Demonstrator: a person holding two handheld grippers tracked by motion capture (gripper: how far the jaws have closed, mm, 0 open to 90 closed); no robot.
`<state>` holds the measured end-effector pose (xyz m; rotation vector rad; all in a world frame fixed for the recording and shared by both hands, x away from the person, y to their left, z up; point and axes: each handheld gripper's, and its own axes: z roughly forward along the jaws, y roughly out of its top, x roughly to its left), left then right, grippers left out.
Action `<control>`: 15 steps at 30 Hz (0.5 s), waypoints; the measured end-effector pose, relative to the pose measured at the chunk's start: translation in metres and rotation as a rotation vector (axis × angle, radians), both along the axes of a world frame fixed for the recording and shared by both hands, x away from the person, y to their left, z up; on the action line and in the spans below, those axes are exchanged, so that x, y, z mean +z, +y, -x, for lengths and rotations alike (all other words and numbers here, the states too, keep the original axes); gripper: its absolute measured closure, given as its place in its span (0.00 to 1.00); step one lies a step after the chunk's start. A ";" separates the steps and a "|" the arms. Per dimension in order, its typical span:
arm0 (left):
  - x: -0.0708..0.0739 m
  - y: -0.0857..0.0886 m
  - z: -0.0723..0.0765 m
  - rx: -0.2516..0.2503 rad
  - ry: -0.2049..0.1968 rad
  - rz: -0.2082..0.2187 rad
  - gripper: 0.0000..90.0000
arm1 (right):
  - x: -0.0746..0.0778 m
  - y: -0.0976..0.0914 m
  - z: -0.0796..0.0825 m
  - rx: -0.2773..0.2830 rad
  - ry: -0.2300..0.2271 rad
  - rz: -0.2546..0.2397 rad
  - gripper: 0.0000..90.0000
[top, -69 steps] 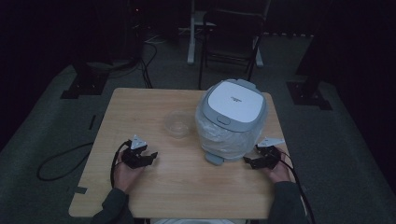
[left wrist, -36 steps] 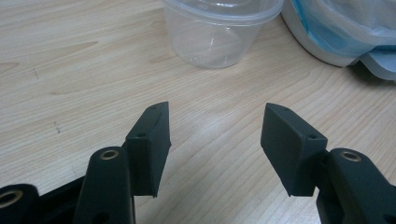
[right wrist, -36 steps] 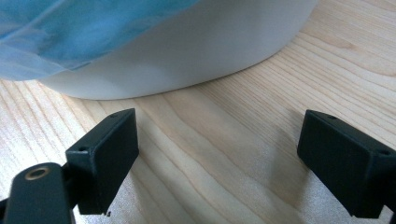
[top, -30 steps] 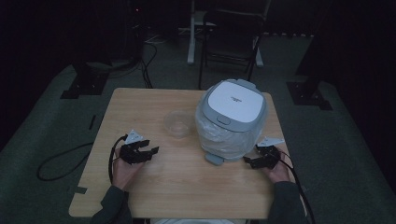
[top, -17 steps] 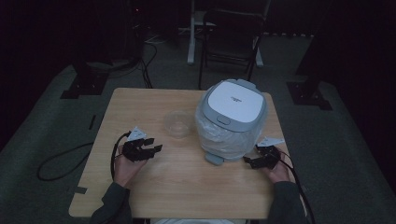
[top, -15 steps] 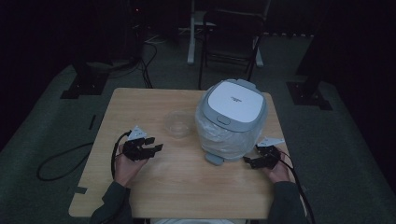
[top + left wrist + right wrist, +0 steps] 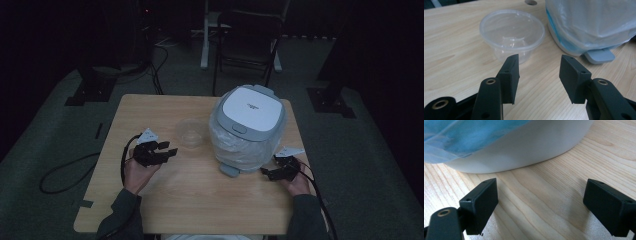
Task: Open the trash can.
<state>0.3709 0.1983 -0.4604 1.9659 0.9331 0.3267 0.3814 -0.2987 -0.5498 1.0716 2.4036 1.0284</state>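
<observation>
Left claw [image 7: 167, 148] sits at the left of the high view, jaws apart and empty, aimed at the clear tub [image 7: 512, 32] in the upper left of its own view; squeezed hard, that thin wall might buckle. At lower right, my right claw [image 7: 268, 173] gapes beside the bagged cooker [image 7: 248, 125], whose loose plastic could snag.

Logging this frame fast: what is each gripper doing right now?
Left gripper: open, holding nothing, aimed at the clear plastic bowl.
Right gripper: open, holding nothing, beside the rice cooker.
</observation>
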 end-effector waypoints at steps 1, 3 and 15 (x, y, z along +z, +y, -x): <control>0.001 0.000 0.000 -0.001 -0.002 -0.001 0.57 | 0.000 0.000 0.000 0.000 0.000 0.000 0.13; 0.004 -0.002 -0.001 -0.004 0.001 0.005 0.57 | 0.000 0.000 0.000 -0.001 0.000 -0.001 0.13; 0.018 -0.010 -0.007 -0.048 -0.003 0.010 0.59 | 0.000 0.000 0.000 -0.001 0.000 0.001 0.13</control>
